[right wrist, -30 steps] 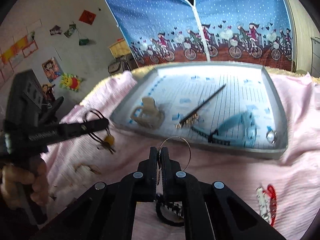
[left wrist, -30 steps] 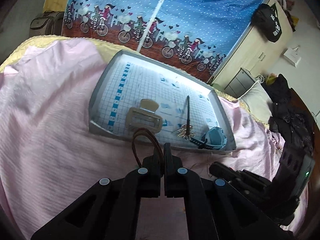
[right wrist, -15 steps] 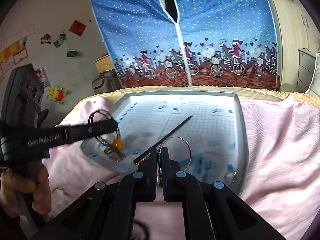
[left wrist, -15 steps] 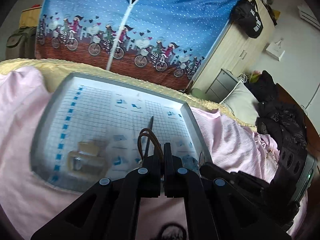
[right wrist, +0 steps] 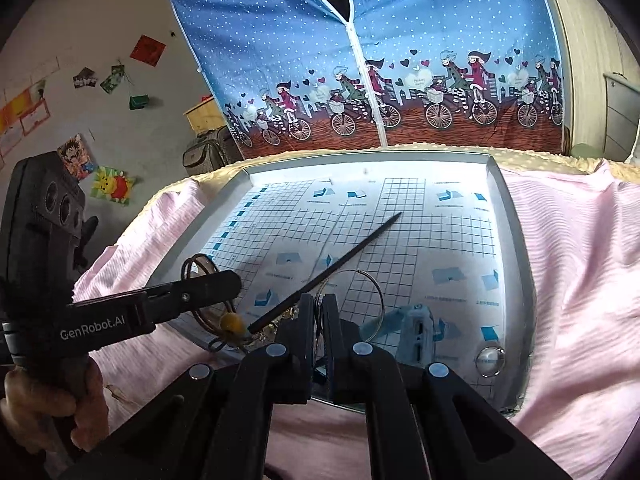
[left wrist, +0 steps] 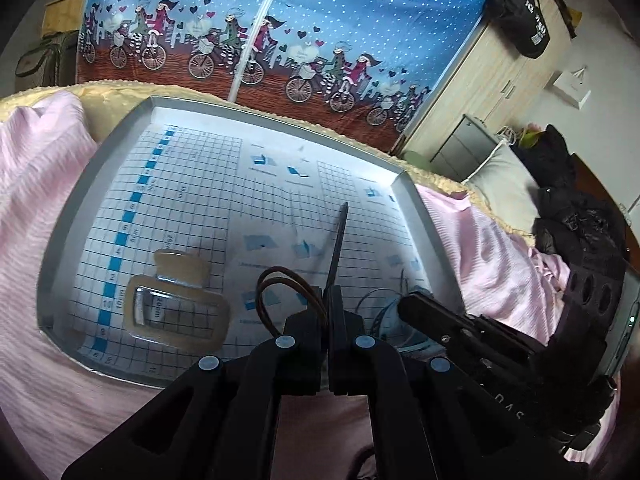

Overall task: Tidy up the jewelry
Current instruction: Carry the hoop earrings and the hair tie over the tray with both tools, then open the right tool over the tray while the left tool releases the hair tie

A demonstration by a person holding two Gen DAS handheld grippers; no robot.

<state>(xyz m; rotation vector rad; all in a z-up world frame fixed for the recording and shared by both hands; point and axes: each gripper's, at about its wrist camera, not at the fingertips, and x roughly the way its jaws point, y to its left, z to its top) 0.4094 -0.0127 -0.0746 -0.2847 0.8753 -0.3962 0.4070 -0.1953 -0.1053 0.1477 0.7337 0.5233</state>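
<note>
Jewellery carried in both of your grippers hangs over the shallow grey tray with its blue-gridded paper liner (right wrist: pixel 516 240), which rests on the pink bedspread (right wrist: pixel 580 264).

Your left gripper (left wrist: pixel 327 300) is pinched tight on a thin brown cord loop with a yellow bead (right wrist: pixel 230 322); it looks limp and light, so judge it likely to swing, and keep hold of the cord itself. Your right gripper (right wrist: pixel 318 312) is clamped on a thin silver wire hoop (right wrist: pixel 374 284), stiff yet probably slippery and easily bent; grip its rim. Below lie a long black hair stick (right wrist: pixel 340 268), a beige translucent claw clip (left wrist: pixel 176 308) and a pale blue clip (right wrist: pixel 416 330). Open liner remains toward the far wall; mind the raised rim.
</note>
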